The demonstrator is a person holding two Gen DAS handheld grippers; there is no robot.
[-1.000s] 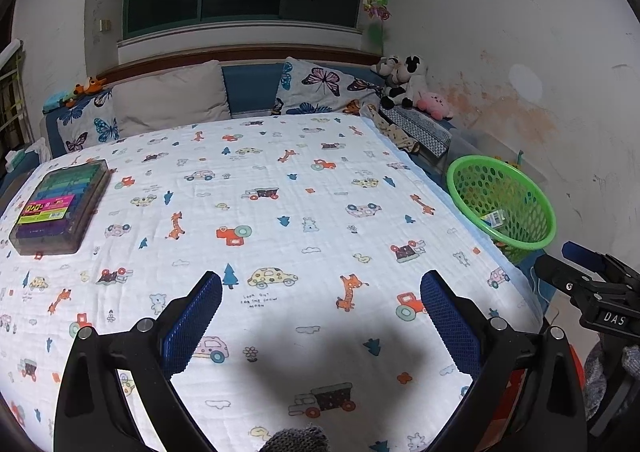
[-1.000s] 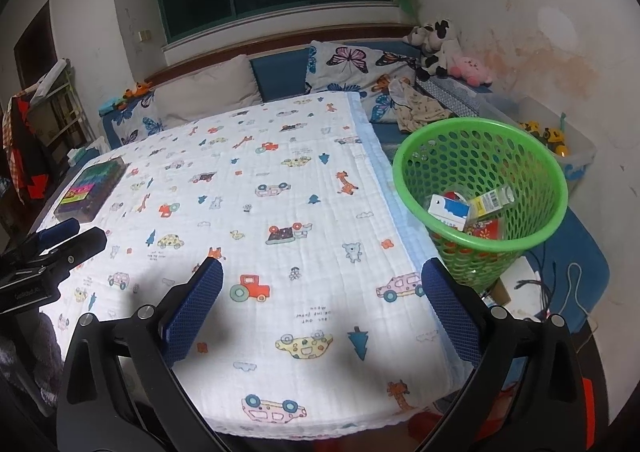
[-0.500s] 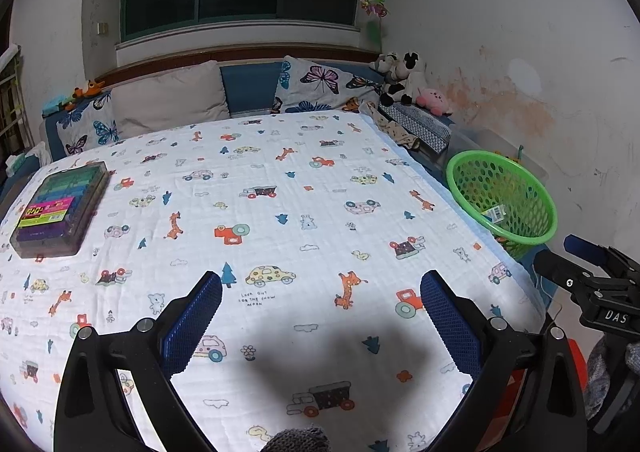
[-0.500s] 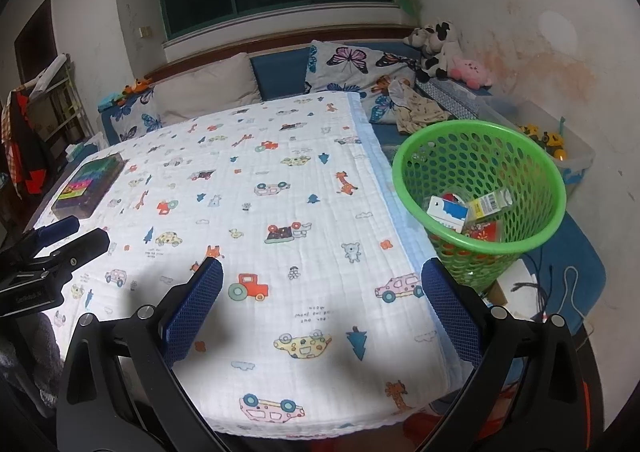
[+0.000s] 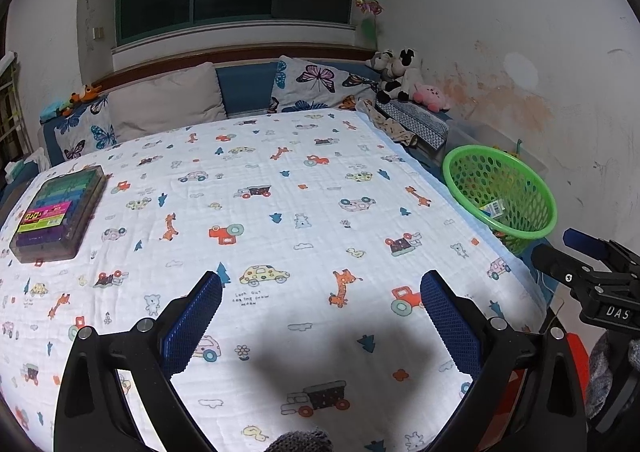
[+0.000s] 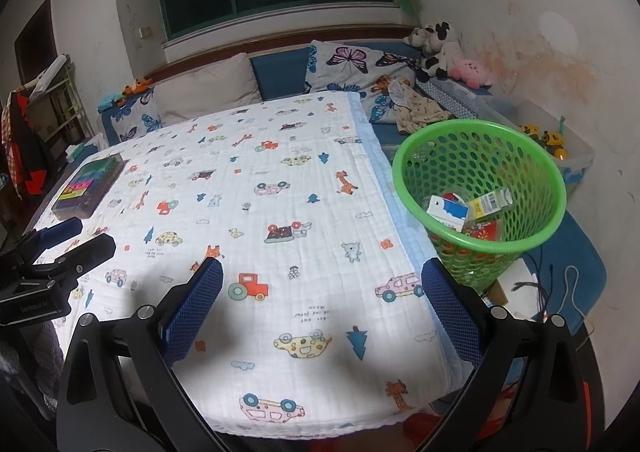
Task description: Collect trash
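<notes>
Green mesh basket (image 6: pixel 480 188) stands on the floor just beside the right edge of the bed, mouth up and tipped slightly toward the right wrist camera. Trash sits in the bottom: a white-and-blue carton (image 6: pixel 447 212) lying flat, long axis running left-right, and a yellow barcode box (image 6: pixel 490 204) tilted, long axis rising to the right. Something red (image 6: pixel 486 231) sits beneath them; can't tell what it is.

In the left wrist view the basket (image 5: pixel 500 188) is at far right, with only the barcode piece (image 5: pixel 493 208) showing inside.

Versus 1.0 s ago: the bed blanket (image 5: pixel 280 212) and the basket sit slightly higher in the left view, so that camera has dipped or pulled back a little. The right view barely changes. Basket contents are the same.

Left gripper (image 5: pixel 320 318) is over the near end of the blanket, fingers wide apart, nothing between them, aimed toward the headboard. Right gripper (image 6: pixel 322 310) is over the bed's near right corner, also spread wide and empty, its right finger (image 6: pixel 450 318) overlapping the basket's base in view. Each gripper shows at the edge of the other's view, side by side and apart.

A multicoloured box (image 5: pixel 58 210) lies on the blanket's left side, long axis toward the pillows (image 5: pixel 168 100).
</notes>
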